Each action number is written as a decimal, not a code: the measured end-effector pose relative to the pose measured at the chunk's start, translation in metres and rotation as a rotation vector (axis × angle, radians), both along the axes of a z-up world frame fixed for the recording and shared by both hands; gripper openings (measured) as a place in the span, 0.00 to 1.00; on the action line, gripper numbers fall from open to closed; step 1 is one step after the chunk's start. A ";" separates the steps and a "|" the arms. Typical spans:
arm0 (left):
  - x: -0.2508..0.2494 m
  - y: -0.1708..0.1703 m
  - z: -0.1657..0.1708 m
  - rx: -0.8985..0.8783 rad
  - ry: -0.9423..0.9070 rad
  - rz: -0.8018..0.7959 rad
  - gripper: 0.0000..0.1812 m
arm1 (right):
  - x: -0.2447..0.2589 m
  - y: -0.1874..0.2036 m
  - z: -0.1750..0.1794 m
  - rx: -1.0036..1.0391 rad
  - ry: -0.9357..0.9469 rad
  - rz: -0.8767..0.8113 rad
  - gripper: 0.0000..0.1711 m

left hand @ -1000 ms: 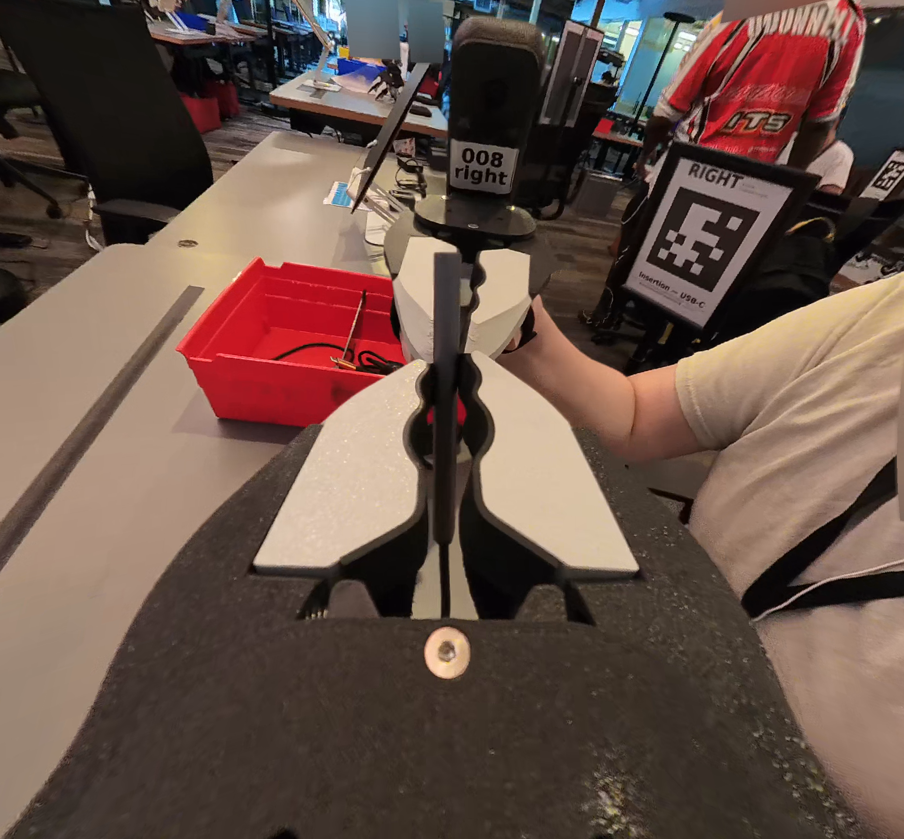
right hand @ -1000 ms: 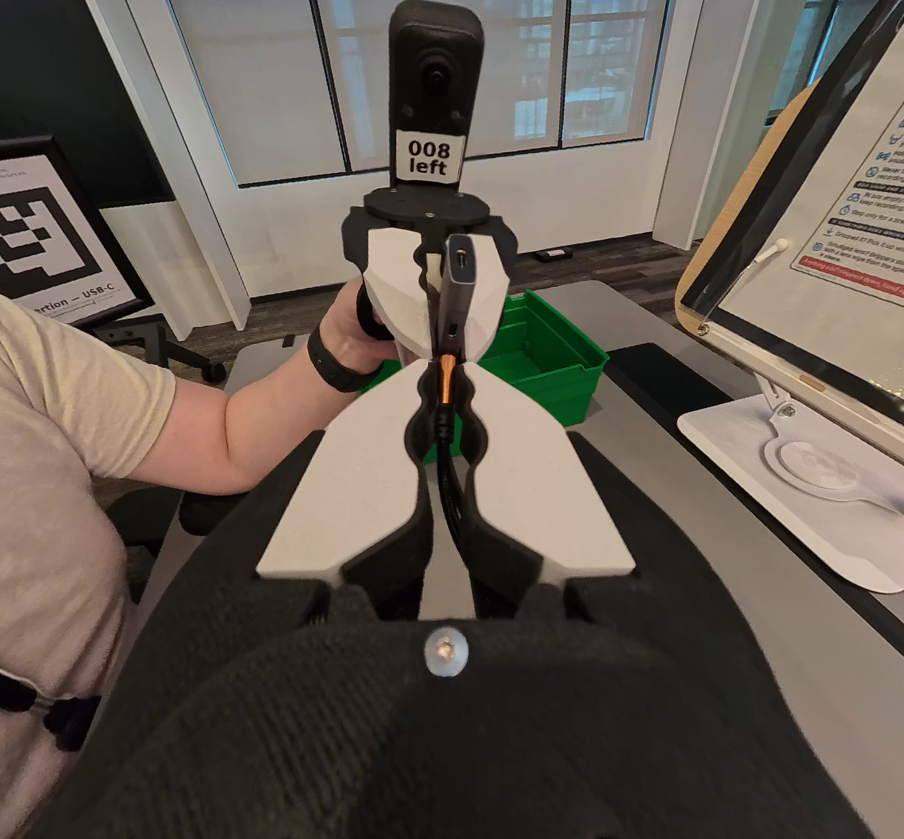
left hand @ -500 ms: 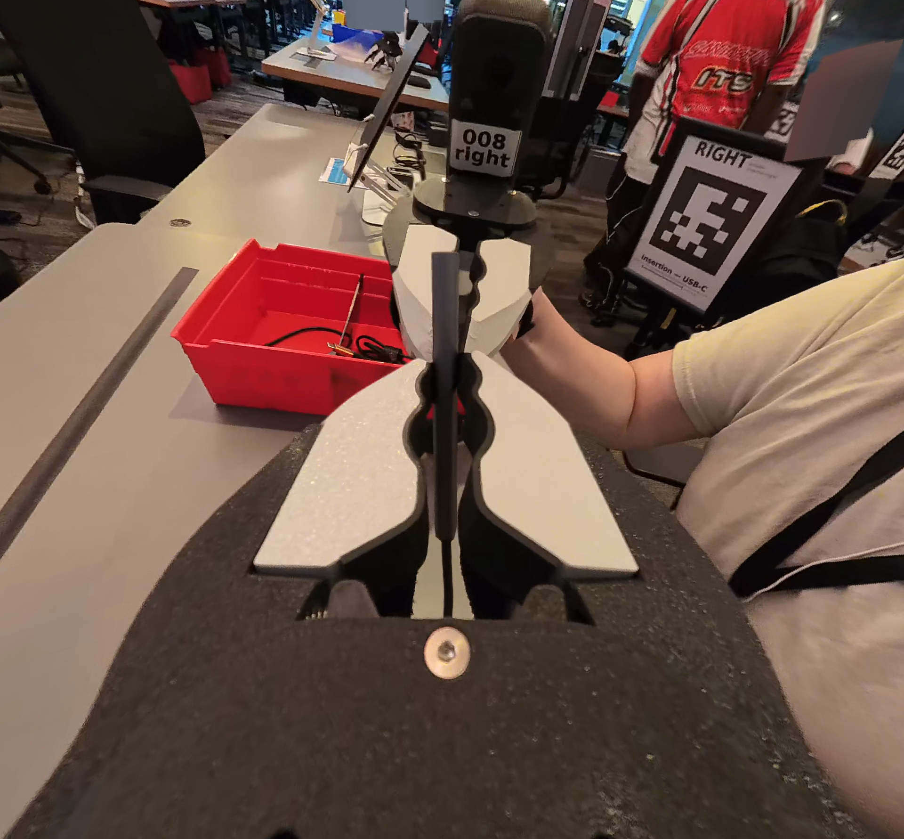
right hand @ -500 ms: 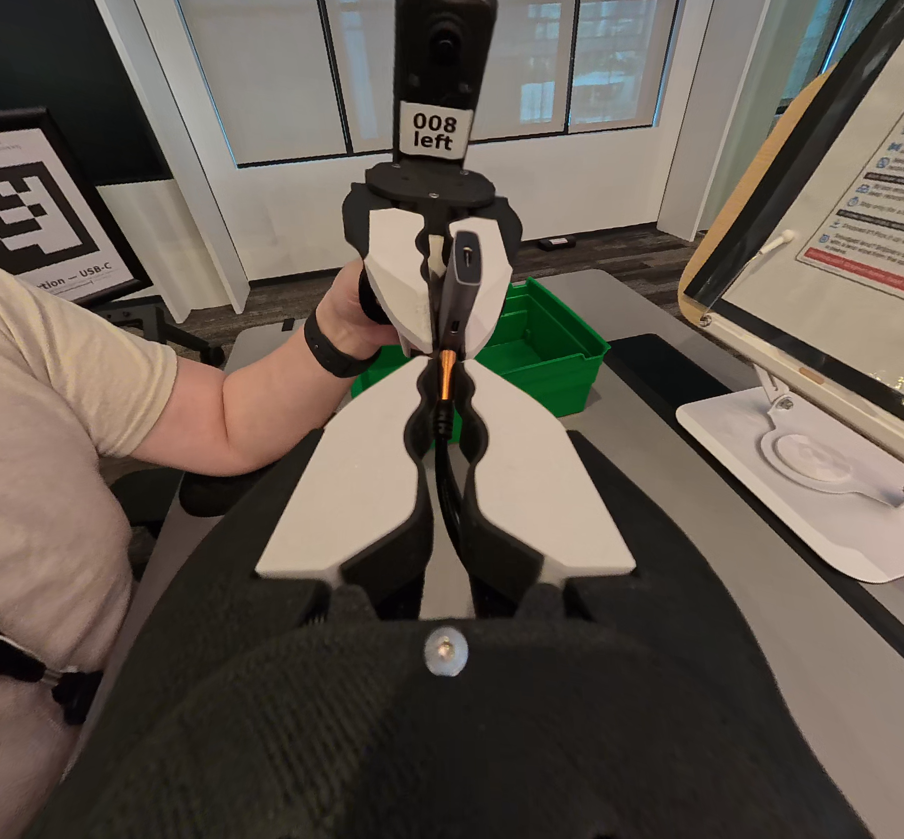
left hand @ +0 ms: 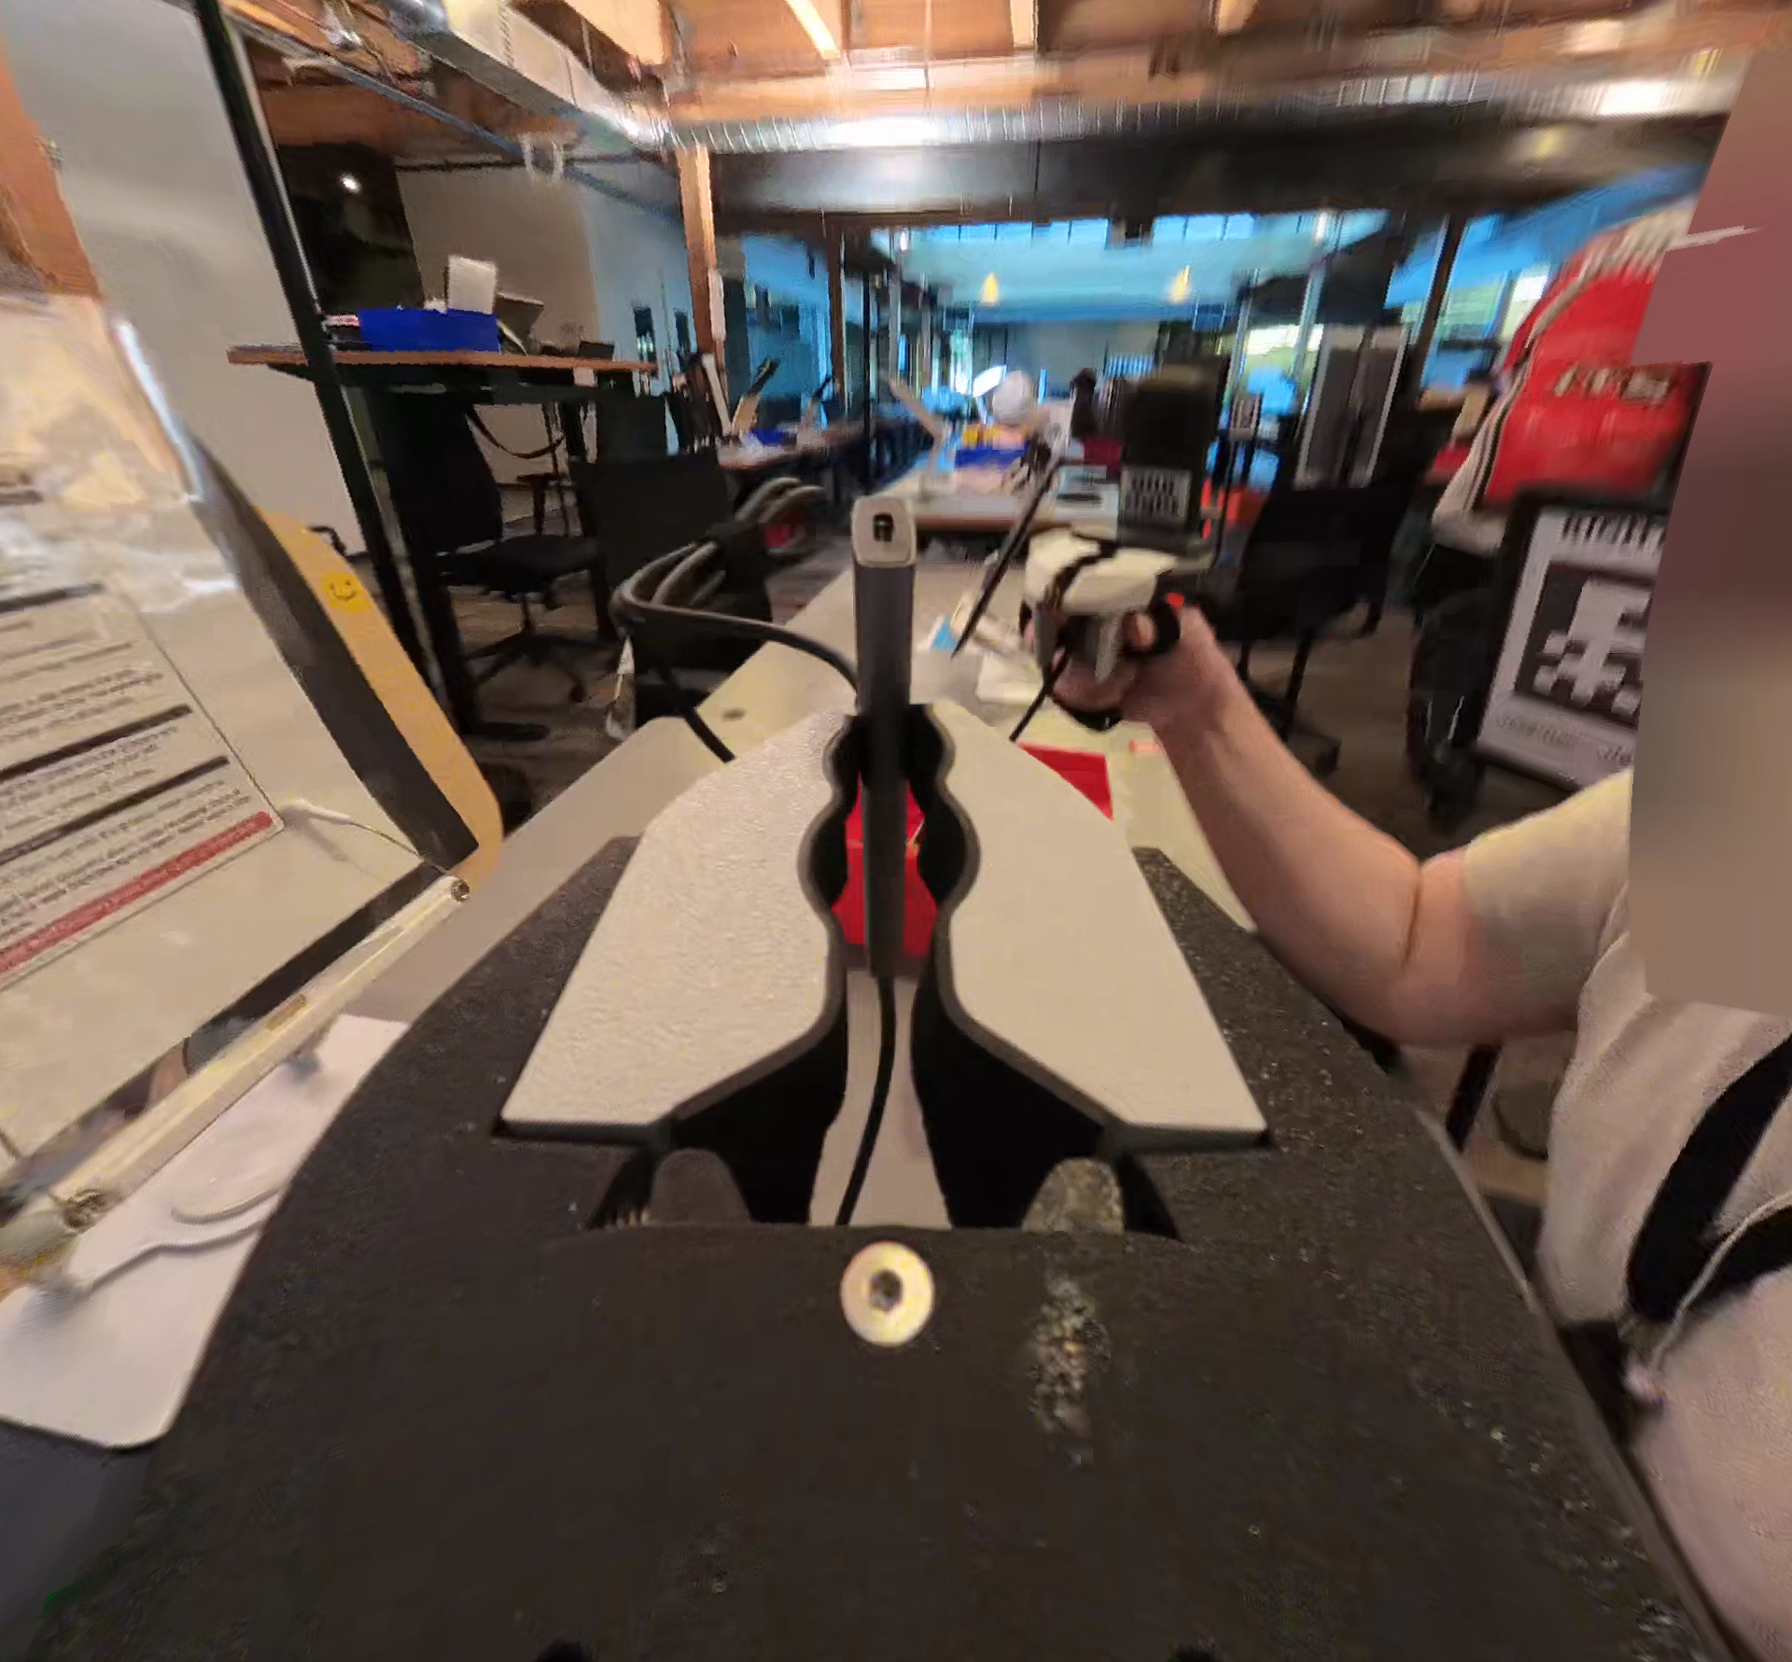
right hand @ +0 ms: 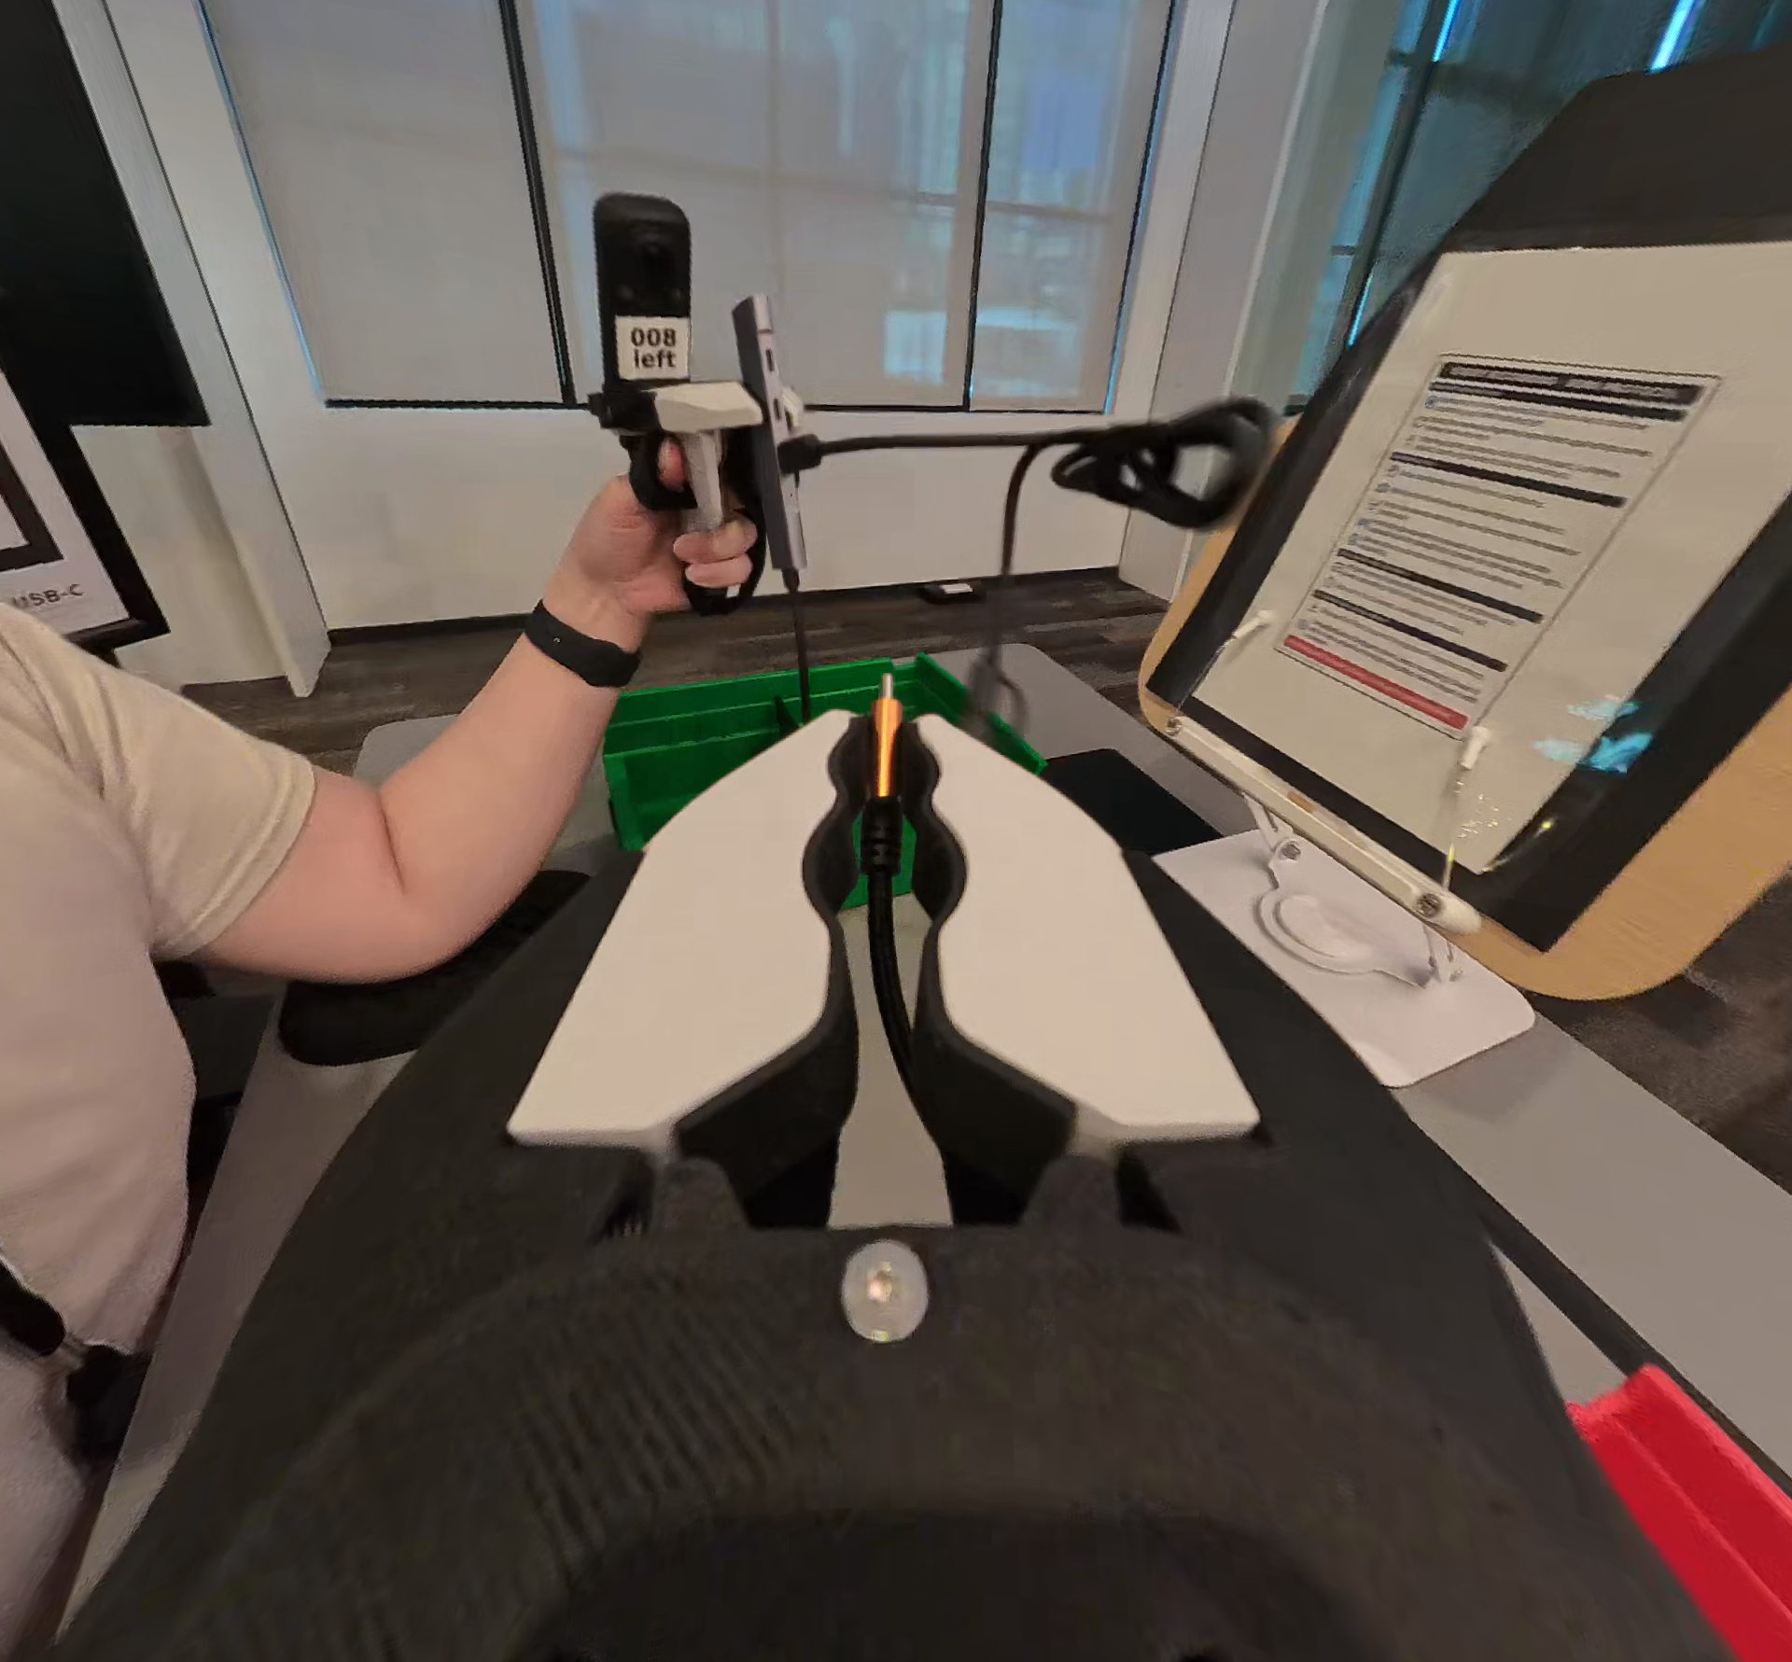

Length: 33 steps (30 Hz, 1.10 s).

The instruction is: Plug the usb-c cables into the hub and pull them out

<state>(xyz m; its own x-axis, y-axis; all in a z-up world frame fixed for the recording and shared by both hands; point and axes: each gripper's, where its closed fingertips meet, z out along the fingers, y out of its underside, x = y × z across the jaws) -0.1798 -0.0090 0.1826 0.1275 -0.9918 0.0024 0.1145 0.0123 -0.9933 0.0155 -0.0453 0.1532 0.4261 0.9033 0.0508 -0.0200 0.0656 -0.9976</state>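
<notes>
Now we hold slim grey metal usb hub (left hand: 880, 723) upright in left gripper (left hand: 880, 748), fingers clamped; right gripper (right hand: 884, 748) fingers pinch orange-collared black usb-c cable plug (right hand: 885, 757), unplugged, well apart. Next: realign plug with port or bin cable.

Left wrist view: sits just behind the left hand-held gripper (left hand: 884, 743), raised above the table (left hand: 582, 801), facing down a long office room; the right hand-held gripper (left hand: 1091, 588) shows farther off, right of centre.
Right wrist view: sits just behind the right hand-held gripper (right hand: 884, 733), facing the windows; the left hand-held gripper (right hand: 747, 433) shows up and left, well apart.
Shared: the hub (left hand: 882, 646) (right hand: 771, 433), the document stand (left hand: 126, 743) (right hand: 1455, 549), and the person's arms.
</notes>
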 end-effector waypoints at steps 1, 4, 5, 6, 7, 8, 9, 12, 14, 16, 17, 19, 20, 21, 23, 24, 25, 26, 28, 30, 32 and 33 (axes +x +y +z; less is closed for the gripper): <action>0.006 -0.003 -0.004 0.012 0.042 0.010 0.05 | -0.002 -0.001 0.002 0.003 0.009 0.010 0.04; 0.015 -0.004 -0.012 -0.079 0.083 -0.035 0.05 | 0.001 0.000 -0.002 -0.035 0.025 0.034 0.04; 0.016 -0.005 -0.010 -0.125 0.059 -0.077 0.05 | 0.005 0.002 -0.005 -0.054 0.019 0.021 0.04; 0.017 -0.006 -0.008 -0.160 0.031 -0.112 0.05 | 0.008 0.003 -0.004 -0.069 0.025 0.012 0.04; 0.018 -0.006 -0.008 -0.186 0.020 -0.136 0.05 | 0.012 0.002 -0.001 -0.068 0.039 0.002 0.04; 0.020 -0.005 -0.010 -0.204 0.022 -0.150 0.05 | 0.016 0.000 0.004 -0.053 0.049 -0.011 0.04; 0.023 -0.005 -0.012 -0.212 0.029 -0.163 0.05 | 0.020 -0.004 0.011 -0.020 0.055 -0.034 0.04; 0.035 -0.009 -0.017 -0.246 0.049 -0.217 0.05 | 0.033 -0.025 0.036 0.112 0.067 -0.125 0.04; 0.043 -0.013 -0.019 -0.254 0.056 -0.254 0.05 | 0.042 -0.031 0.050 0.176 0.028 -0.193 0.04; 0.050 -0.015 -0.020 -0.253 0.063 -0.270 0.05 | 0.050 -0.031 0.063 0.214 -0.044 -0.227 0.04; 0.054 -0.016 -0.021 -0.255 0.068 -0.281 0.05 | 0.054 -0.028 0.067 0.212 -0.076 -0.229 0.04; 0.062 -0.021 -0.023 -0.252 0.077 -0.311 0.05 | 0.060 -0.021 0.065 0.179 -0.141 -0.208 0.04; 0.065 -0.024 -0.024 -0.245 0.078 -0.327 0.05 | 0.062 -0.018 0.057 0.155 -0.186 -0.184 0.04; 0.068 -0.028 -0.024 -0.235 0.079 -0.340 0.05 | 0.065 -0.014 0.045 0.155 -0.241 -0.173 0.04; 0.073 -0.032 -0.025 -0.208 0.090 -0.351 0.05 | 0.073 -0.007 0.007 0.145 -0.374 -0.129 0.04; 0.075 -0.034 -0.026 -0.196 0.092 -0.359 0.05 | 0.078 -0.002 -0.013 0.145 -0.429 -0.113 0.04; 0.077 -0.039 -0.026 -0.186 0.090 -0.384 0.05 | 0.083 0.004 -0.032 0.140 -0.473 -0.101 0.04; 0.078 -0.043 -0.025 -0.184 0.081 -0.416 0.05 | 0.089 0.011 -0.050 0.126 -0.515 -0.089 0.04; 0.079 -0.050 -0.023 -0.194 0.063 -0.473 0.05 | 0.099 0.024 -0.071 0.116 -0.567 -0.076 0.04; 0.080 -0.052 -0.023 -0.200 0.066 -0.489 0.05 | 0.103 0.030 -0.076 0.119 -0.576 -0.051 0.04; 0.081 -0.052 -0.025 -0.196 0.081 -0.481 0.05 | 0.103 0.028 -0.086 0.088 -0.596 0.008 0.04; 0.080 -0.051 -0.026 -0.193 0.085 -0.478 0.05 | 0.101 0.023 -0.096 0.047 -0.614 0.053 0.04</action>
